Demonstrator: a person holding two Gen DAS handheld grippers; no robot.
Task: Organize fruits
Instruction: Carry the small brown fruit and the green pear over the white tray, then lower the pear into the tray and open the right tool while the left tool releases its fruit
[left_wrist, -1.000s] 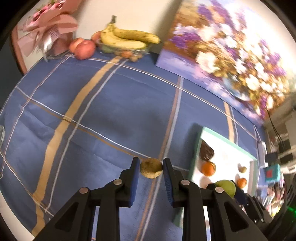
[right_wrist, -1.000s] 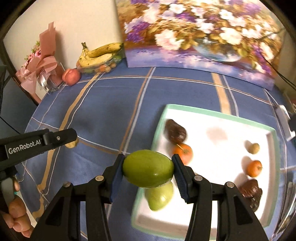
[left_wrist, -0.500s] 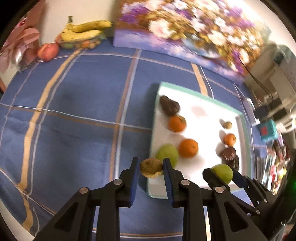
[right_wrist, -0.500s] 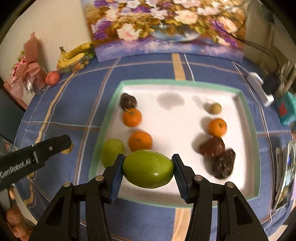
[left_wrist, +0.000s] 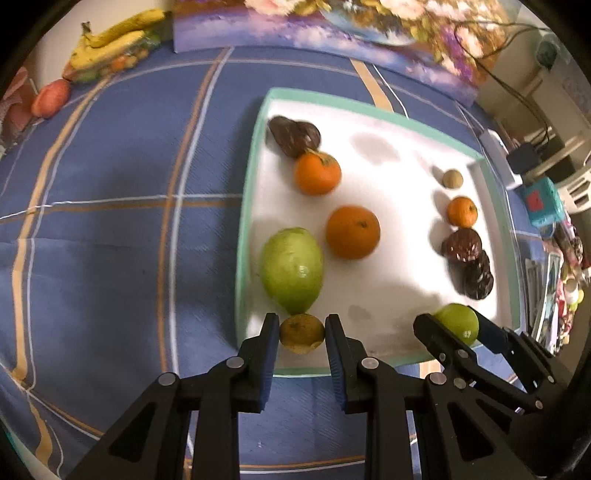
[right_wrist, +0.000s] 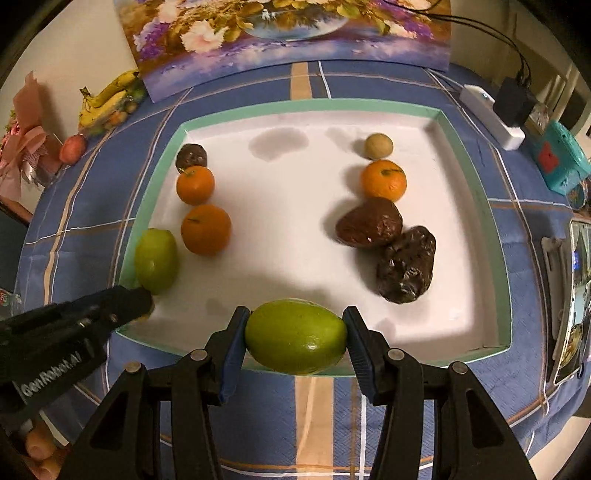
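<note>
A white tray with a green rim (left_wrist: 255, 140) (right_wrist: 332, 104) lies on the blue cloth. It holds a left column of dark fruit, two oranges (right_wrist: 205, 229) and a green fruit (left_wrist: 291, 268) (right_wrist: 156, 260), and a right column of small tan fruit (right_wrist: 378, 146), orange and two dark fruits (right_wrist: 406, 264). My left gripper (left_wrist: 302, 333) is shut on a small yellow-brown fruit (left_wrist: 302, 333) over the tray's near left corner. My right gripper (right_wrist: 295, 336) is shut on a large green fruit (right_wrist: 295, 336) (left_wrist: 457, 322) over the tray's near edge.
Bananas (left_wrist: 110, 40) (right_wrist: 107, 98) and a red apple (left_wrist: 50, 98) sit at the far left by a flower painting (right_wrist: 288, 33). A power strip (right_wrist: 491, 114) and a teal box (right_wrist: 561, 157) lie right of the tray.
Both grippers have moved forward with their fruits, so the tray is closer. The left gripper's fruit now hangs over the tray's near left corner, just below the green fruit.
</note>
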